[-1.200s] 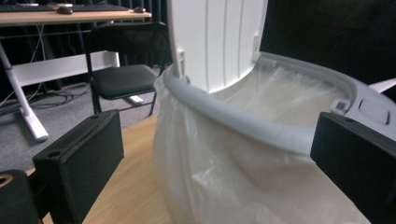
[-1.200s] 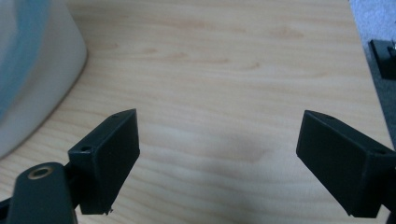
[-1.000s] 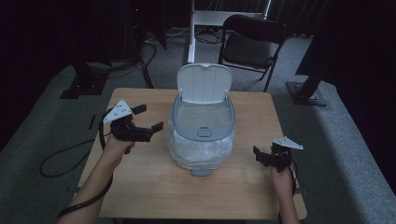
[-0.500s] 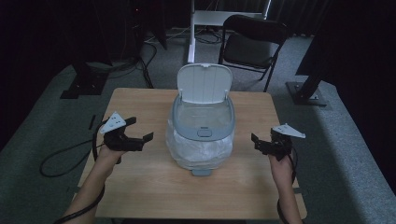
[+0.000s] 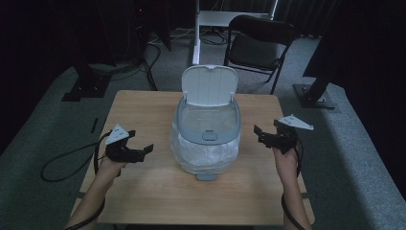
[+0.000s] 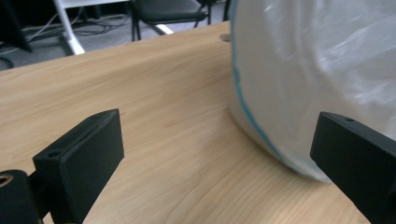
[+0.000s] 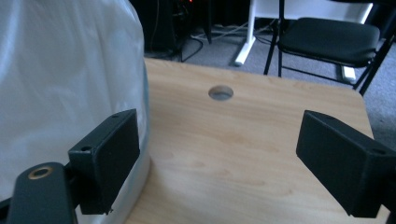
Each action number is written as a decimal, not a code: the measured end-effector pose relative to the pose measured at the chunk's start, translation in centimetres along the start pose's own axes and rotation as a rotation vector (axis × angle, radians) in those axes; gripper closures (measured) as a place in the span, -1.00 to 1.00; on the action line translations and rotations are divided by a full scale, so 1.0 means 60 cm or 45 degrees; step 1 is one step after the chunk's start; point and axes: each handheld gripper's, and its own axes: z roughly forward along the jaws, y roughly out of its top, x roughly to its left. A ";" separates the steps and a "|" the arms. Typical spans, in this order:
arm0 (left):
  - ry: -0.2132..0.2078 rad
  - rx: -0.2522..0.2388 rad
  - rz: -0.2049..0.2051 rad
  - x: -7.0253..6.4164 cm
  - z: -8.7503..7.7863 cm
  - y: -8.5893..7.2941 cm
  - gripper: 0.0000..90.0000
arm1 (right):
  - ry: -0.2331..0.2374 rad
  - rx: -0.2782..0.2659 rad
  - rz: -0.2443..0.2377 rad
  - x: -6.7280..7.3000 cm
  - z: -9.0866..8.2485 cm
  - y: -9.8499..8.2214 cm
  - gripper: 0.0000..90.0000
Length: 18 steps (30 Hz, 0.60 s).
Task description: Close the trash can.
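At the centre of the high view, a small grey-and-white plastic bin [image 5: 207, 129] lined with a clear bag stands on the light wooden table [image 5: 143, 191], its lid raised. The left gripper [image 5: 139, 152] at lower left and right gripper [image 5: 262, 135] at right flank it, jaws spread apart and holding nothing.

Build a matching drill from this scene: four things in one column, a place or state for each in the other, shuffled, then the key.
Things
1. bin lid
2. plastic bag
3. left tongs
4. folding chair

Places or states
A. open, at the table's left side
B. on the floor beyond the table
C. flipped up
D. wrapped over the bin's body

Pairs: 1-C, 2-D, 3-A, 4-B
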 end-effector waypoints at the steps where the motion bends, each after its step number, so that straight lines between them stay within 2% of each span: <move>1: 0.006 0.015 -0.004 0.001 0.002 -0.004 -0.92 | 0.002 -0.008 -0.003 0.001 -0.001 0.005 -0.71; 3: 0.007 0.020 -0.031 0.004 0.005 -0.016 -0.92 | 0.009 -0.025 -0.002 0.003 -0.002 0.013 -0.71; 4: 0.002 0.041 -0.041 0.006 0.008 -0.021 -0.92 | 0.012 -0.032 -0.003 0.004 -0.001 0.017 -0.71; 5: 0.002 0.041 -0.041 0.006 0.008 -0.021 -0.92 | 0.014 -0.036 -0.006 0.004 -0.001 0.020 -0.71; 8: 0.023 0.108 -0.059 0.012 0.016 -0.045 -0.92 | 0.026 -0.041 0.000 0.004 0.004 0.031 -0.71; 12: 0.040 0.129 -0.062 0.015 0.018 -0.055 -0.92 | 0.031 -0.048 -0.005 0.007 0.010 0.045 -0.71; 13: 0.069 0.157 -0.083 0.022 0.017 -0.069 -0.92 | 0.034 -0.053 -0.016 0.010 0.016 0.058 -0.71; 17: 0.094 0.189 -0.098 0.027 0.018 -0.086 -0.92 | 0.040 -0.057 -0.023 0.016 0.032 0.079 -0.71; 18: 0.105 0.217 -0.100 0.031 0.017 -0.096 -0.92 | 0.039 -0.055 -0.030 0.017 0.036 0.084 -0.71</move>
